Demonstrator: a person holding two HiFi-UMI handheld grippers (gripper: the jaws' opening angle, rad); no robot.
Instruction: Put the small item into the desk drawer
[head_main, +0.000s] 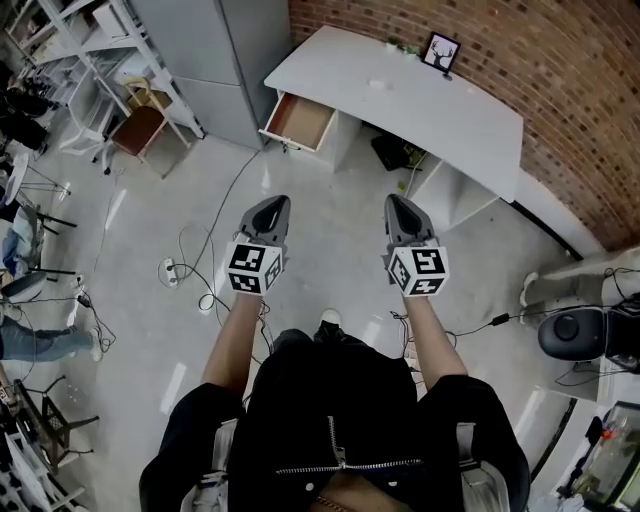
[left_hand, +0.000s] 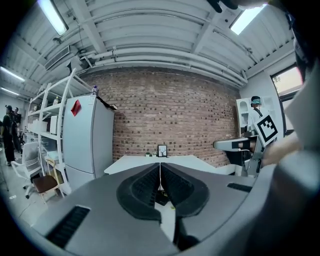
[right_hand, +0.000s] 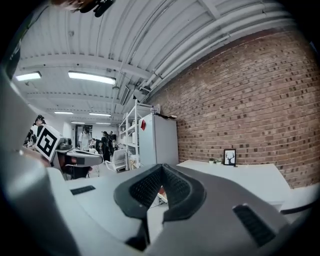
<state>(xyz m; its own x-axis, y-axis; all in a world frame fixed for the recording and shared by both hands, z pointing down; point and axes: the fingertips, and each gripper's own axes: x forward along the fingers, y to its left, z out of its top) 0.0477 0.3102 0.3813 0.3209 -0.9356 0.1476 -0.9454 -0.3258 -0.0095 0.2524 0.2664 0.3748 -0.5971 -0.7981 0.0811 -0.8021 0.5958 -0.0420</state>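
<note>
- Fingers (left_hand: 145, 187) of the left gripper (left_hand: 160, 172) are pressed flat together, their black ribbed pads meeting in a thin seam with nothing between them.
- Over on the right gripper (right_hand: 161, 175) it is the same: the dark, finely grooved pads (right_hand: 147, 187) are clenched on each other and hold nothing.
- Both tools have smooth grey shells that taper to a beak. Each carries a white cube (head_main: 253, 267) printed with black square markers, just ahead of the person's bare forearms.
- The person, in a black zipped jacket (head_main: 340, 420), holds the two grippers side by side, pointed at the desk and well apart from it, above a glossy pale concrete floor (head_main: 330, 225).
- The white desk (head_main: 470, 125) has a smooth top with rounded corners and stands against a rough red brick wall (head_main: 560, 80).
- The desk drawer (head_main: 300, 120) stands pulled out at the desk's left end, a shallow box with a wood-toned inside and a white front.
- A small pale thing (head_main: 378, 84) lies on the desk top behind the drawer. It may be the small item, but it is too small to make out.
- A black-framed picture (head_main: 441, 52) stands upright at the desk's back edge.
- A tall plain grey cabinet (head_main: 215, 60) stands left of the drawer, with white metal shelving (head_main: 110, 40) beside it.
- Thin cables (head_main: 200, 250) loop across the floor.
</note>
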